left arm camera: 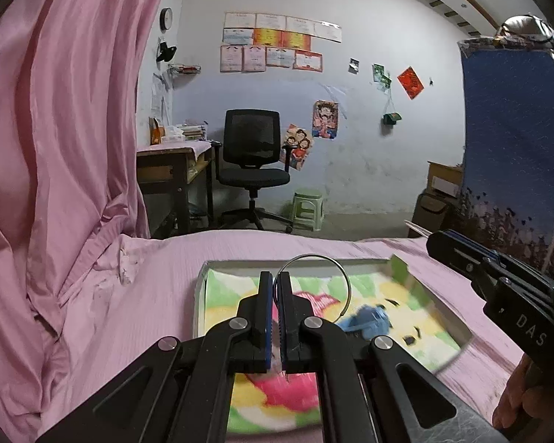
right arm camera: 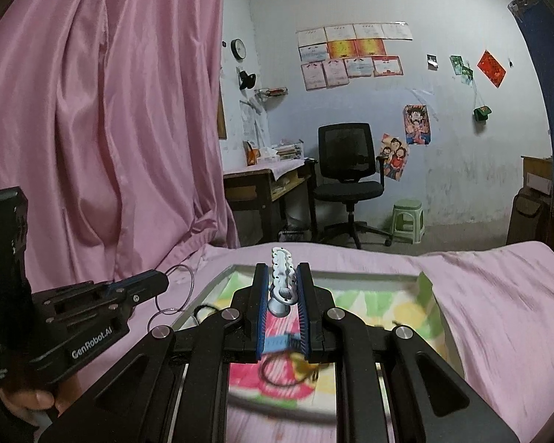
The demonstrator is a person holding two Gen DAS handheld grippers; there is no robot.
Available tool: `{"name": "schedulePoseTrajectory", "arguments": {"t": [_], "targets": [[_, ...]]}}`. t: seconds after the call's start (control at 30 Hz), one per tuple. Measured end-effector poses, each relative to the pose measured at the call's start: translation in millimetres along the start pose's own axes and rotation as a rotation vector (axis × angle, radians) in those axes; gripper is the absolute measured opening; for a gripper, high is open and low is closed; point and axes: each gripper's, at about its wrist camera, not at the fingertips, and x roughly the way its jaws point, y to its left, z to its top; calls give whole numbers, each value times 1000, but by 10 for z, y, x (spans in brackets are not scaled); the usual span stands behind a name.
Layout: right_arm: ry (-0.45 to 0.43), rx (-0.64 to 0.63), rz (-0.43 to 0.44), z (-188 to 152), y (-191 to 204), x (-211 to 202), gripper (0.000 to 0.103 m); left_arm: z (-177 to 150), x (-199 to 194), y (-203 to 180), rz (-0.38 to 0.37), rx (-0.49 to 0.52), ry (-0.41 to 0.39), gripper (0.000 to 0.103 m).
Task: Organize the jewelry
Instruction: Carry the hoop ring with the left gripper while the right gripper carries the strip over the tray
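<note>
My left gripper (left arm camera: 275,277) is shut on a thin silver bangle (left arm camera: 315,280), held above a shallow tray (left arm camera: 314,263) lined with a colourful cloth. A blue piece (left arm camera: 369,319) lies in the tray. My right gripper (right arm camera: 282,269) is shut on a silvery white clip (right arm camera: 282,280), which stands up between the blue pads over the same tray (right arm camera: 351,275). Under it lie a blue piece (right arm camera: 277,343) and a black ring (right arm camera: 277,374). The left gripper (right arm camera: 162,282) shows at the left with the bangle (right arm camera: 181,286). The right gripper (left arm camera: 434,243) shows at the right edge.
The tray sits on a pink bedspread (left arm camera: 147,295). A pink curtain (left arm camera: 55,129) hangs at the left. Beyond the bed stand a desk (left arm camera: 173,162), a black office chair (left arm camera: 253,162) and a green stool (left arm camera: 308,208). A blue cloth (left arm camera: 509,147) hangs at the right.
</note>
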Motion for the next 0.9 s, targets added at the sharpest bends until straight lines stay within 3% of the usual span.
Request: {"name": "schedulePoseTrajectory", "arguments": {"t": [0.27, 0.47, 0.9], "targets": [[-2, -11, -40, 85, -54, 491, 13, 52, 494, 71, 31, -14, 15, 3], [38, -1, -61, 4, -116, 832, 13, 26, 822, 73, 26, -14, 89, 3], [218, 69, -79, -264, -335, 1365, 13, -118, 1321, 109, -30, -32, 370, 3]]}}
